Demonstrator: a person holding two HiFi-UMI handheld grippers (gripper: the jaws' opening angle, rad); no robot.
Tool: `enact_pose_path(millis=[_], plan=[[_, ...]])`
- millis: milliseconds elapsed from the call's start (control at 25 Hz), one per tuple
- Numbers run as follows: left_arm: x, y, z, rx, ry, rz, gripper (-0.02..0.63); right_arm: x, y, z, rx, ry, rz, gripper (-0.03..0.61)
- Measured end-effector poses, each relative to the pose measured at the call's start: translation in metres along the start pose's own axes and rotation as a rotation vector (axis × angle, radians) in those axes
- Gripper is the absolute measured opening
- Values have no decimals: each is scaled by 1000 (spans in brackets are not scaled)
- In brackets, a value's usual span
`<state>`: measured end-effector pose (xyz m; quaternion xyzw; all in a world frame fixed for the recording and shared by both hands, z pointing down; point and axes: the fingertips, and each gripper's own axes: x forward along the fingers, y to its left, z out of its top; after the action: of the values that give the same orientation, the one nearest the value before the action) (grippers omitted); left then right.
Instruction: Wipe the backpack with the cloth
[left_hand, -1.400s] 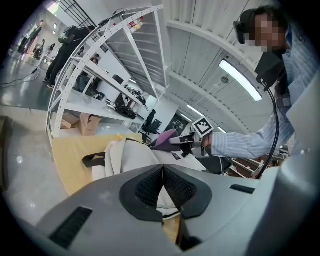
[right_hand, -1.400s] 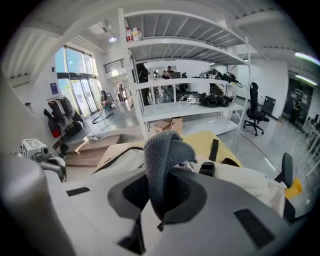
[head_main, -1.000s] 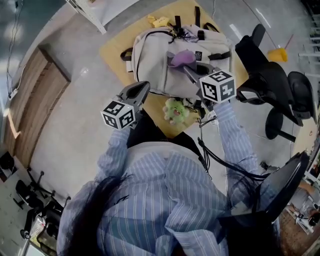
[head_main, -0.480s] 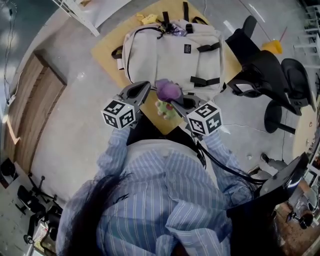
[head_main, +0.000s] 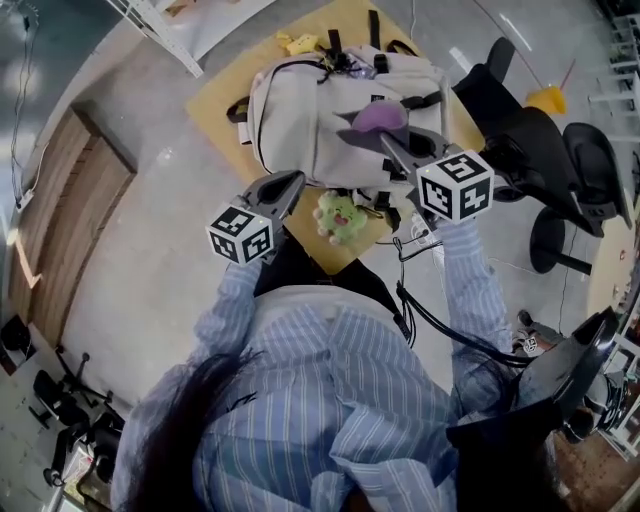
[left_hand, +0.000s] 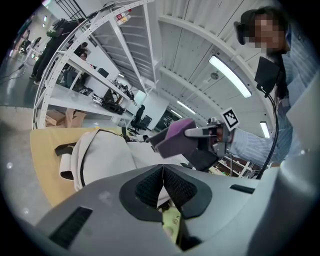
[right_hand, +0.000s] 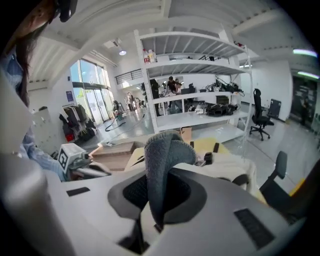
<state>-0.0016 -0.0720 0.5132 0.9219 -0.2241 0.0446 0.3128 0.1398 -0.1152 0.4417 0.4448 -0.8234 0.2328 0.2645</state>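
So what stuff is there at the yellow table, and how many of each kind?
backpack: 1
purple cloth: 1
green soft toy: 1
small yellow thing, too small to tell what it is: 1
Total: 4

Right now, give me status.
Right gripper shut on purple cloth, over beige backpack. Left gripper shut, empty. Green plush toy beside backpack.

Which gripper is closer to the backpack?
Right. The right gripper, holding the cloth, is over the middle of the backpack; the left gripper sits at its near edge.
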Motion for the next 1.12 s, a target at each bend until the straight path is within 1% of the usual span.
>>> enact_pose_path(millis=[120, 280, 360, 440, 520, 600, 720, 800, 960, 1120], plan=[[-2, 3, 1, -3, 2, 0, 5, 14, -48, 30, -32, -17, -86, 41], [-5, 8, 2, -6, 8, 1, 5, 42, -109, 58, -33, -20, -180, 41], [-6, 10, 4, -4, 9, 0, 5, 55, -141, 74, -39, -16, -245, 41], [-7, 14, 7, -3, 7, 1, 5, 65, -165, 95, -42, -27, -304, 41], [-10, 19, 11, -4, 3, 7, 5, 77, -179, 110, -33, -29, -326, 41], [-12, 24, 13, -8, -4, 16, 5, 93, -186, 109, -23, 4, -327, 41], [-16, 30, 17, -12, -14, 30, 5, 111, -184, 89, -19, 75, -315, 41], [-20, 35, 17, -14, -19, 41, 5, 116, -176, 74, -17, 101, -293, 41], [-27, 43, 16, -24, -33, 72, 5, 112, -150, 51, -19, 119, -233, 41], [-30, 42, 14, -34, -41, 86, 5, 94, -120, 27, -8, 114, -161, 41]])
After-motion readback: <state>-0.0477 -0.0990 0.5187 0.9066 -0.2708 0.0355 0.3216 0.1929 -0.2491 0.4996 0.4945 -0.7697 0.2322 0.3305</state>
